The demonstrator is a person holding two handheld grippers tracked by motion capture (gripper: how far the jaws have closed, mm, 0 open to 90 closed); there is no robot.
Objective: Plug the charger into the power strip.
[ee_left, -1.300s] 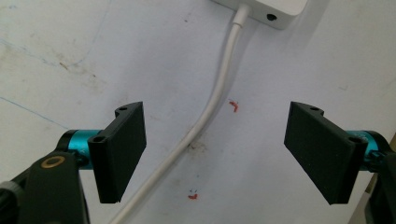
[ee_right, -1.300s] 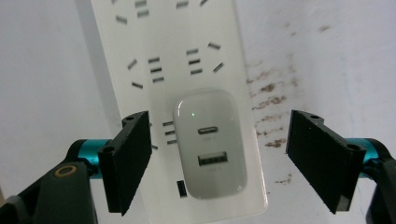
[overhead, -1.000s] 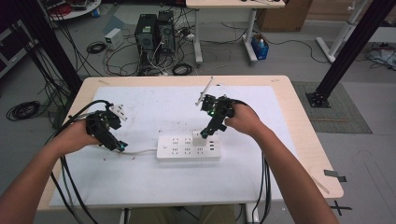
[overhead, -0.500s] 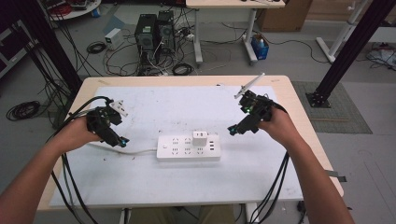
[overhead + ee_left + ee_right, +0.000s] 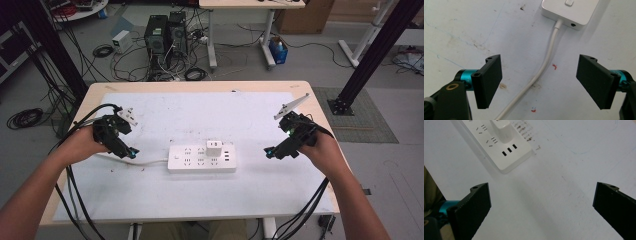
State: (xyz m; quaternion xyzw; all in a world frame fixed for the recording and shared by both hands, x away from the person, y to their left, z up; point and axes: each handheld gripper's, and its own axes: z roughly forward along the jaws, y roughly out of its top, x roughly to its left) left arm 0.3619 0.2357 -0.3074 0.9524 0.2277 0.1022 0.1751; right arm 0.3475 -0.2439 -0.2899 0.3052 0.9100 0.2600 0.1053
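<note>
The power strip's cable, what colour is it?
White, like the rectangular plastic power strip itself. The thin round cable shows best in the left gripper view.

A flat white rectangular plastic power strip (image 5: 201, 158) lies mid-surface, a small white cube-shaped charger (image 5: 214, 148) plugged upright into it, its white cable (image 5: 145, 161) trailing left.

One power strip (image 5: 201, 158), one white charger (image 5: 214, 148), two hand-held grippers: left (image 5: 131, 152), right (image 5: 270, 151).

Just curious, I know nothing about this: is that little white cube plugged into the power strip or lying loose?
Plugged in: the white cube stands upright on the power strip.
</note>
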